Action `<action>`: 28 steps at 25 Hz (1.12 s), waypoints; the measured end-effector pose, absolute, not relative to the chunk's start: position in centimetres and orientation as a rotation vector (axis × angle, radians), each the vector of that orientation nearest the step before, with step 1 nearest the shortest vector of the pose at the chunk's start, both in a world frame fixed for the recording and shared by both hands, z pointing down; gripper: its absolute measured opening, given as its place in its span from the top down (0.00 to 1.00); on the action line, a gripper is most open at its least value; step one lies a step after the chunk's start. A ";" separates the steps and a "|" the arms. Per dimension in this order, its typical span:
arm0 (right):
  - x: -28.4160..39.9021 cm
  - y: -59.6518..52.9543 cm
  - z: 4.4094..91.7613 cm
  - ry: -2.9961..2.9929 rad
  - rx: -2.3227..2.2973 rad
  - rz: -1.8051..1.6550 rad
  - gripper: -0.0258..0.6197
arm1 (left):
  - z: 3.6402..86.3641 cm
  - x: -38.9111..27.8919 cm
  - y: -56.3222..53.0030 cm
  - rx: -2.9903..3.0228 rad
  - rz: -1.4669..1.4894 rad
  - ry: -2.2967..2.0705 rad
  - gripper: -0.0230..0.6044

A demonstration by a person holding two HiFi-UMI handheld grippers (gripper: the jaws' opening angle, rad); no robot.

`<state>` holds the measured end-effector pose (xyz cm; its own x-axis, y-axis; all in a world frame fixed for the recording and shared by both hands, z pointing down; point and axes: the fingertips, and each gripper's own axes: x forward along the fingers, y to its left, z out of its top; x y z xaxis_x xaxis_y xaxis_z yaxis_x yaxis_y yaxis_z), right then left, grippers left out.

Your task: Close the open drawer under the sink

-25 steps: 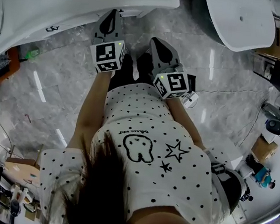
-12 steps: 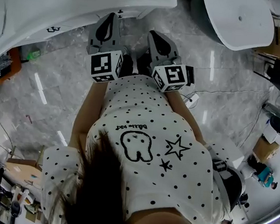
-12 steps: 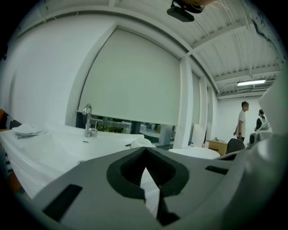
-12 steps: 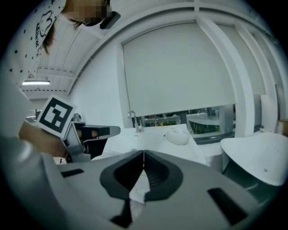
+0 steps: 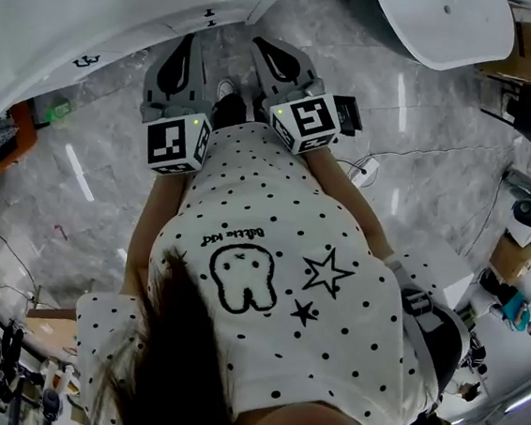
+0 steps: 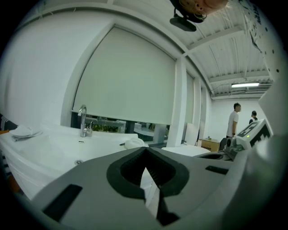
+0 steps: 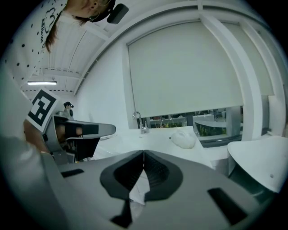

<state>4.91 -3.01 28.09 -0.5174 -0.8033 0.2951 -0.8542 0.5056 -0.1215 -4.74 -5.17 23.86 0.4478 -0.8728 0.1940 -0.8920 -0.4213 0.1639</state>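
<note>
Grey marble floor fills the head view, and the white sink sweeps across the upper left, with a second white basin at the upper right. The person in the dotted shirt leans over, both arms reaching forward. The left claw sits just beside the sink's front edge, its marker cube facing up. The right claw is right next to it, the two near each other but apart. From the left gripper view the jaws are clenched tight, tips meeting, nothing between them. Past them are the sink top, a chrome tap and a big pale blind over the window. Two people stand far off at the right. The right gripper view tells the same story: jaws pressed together and empty, a soft white lump resting on the sink top beyond. And the drawer under the sink? It cannot be made out in any view; the sink's body and the person cover that spot
</note>
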 end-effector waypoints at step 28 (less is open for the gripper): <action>3.1 -2.3 28.8 -2.583 1.216 0.308 0.94 | 23.9 -4.6 -2.1 2.486 0.142 -1.498 0.96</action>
<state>3.08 -2.28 28.83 -0.6114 -0.7195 0.3294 -0.7768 0.6252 -0.0761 -4.60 -2.14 23.89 0.4714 -0.8583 0.2028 -0.8811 -0.4483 0.1505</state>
